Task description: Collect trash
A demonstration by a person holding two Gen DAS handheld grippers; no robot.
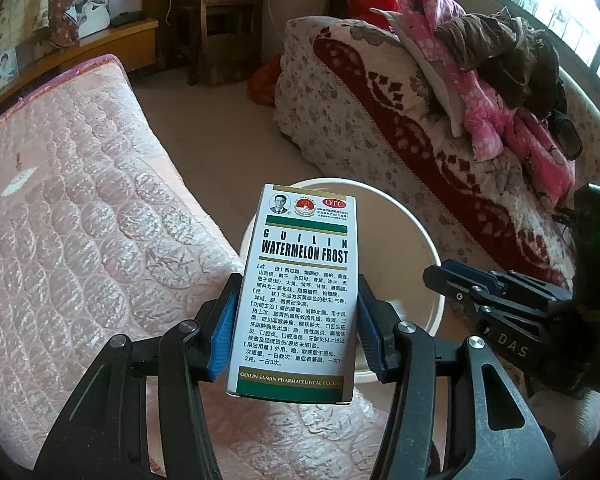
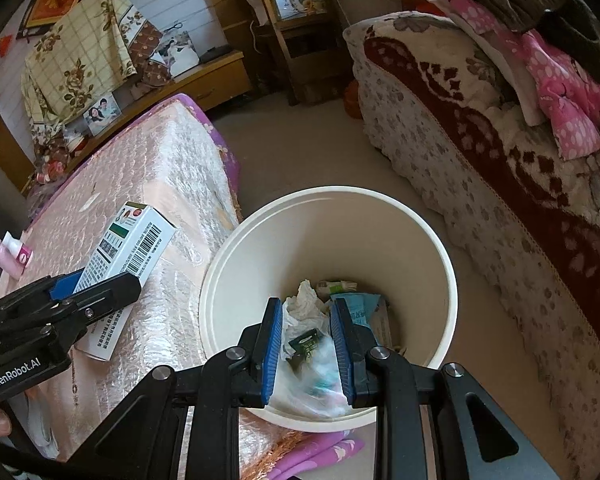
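Cluttered bedroom surrounds me: a pink quilted mattress (image 2: 140, 184) sits on one side, a bed draped in a red-and-cream floral blanket (image 1: 400, 128) with pink and brown clothes heaped on it on the other, and pale floor between. Just beside the mattress edge stands the round cream plastic trash bucket (image 2: 440, 240), with crumpled white tissue, a blue wrapper and other scraps lying in its bottom. My left gripper (image 1: 292, 316) clamps a white-and-green cardboard medicine box (image 1: 300, 280) printed "Guilin Watermelon Frost", its blue pads pressing both long sides of the box; in the right wrist view the box is tilted above the mattress, near the bucket's rim. My right gripper (image 2: 306, 348) hangs over the bucket's mouth with its jaws drawn narrow around a crumpled clear plastic bag (image 2: 316, 376) showing a dark green label inside. A small pink-and-white bottle (image 2: 16, 250) lies on the mattress, off past the box.
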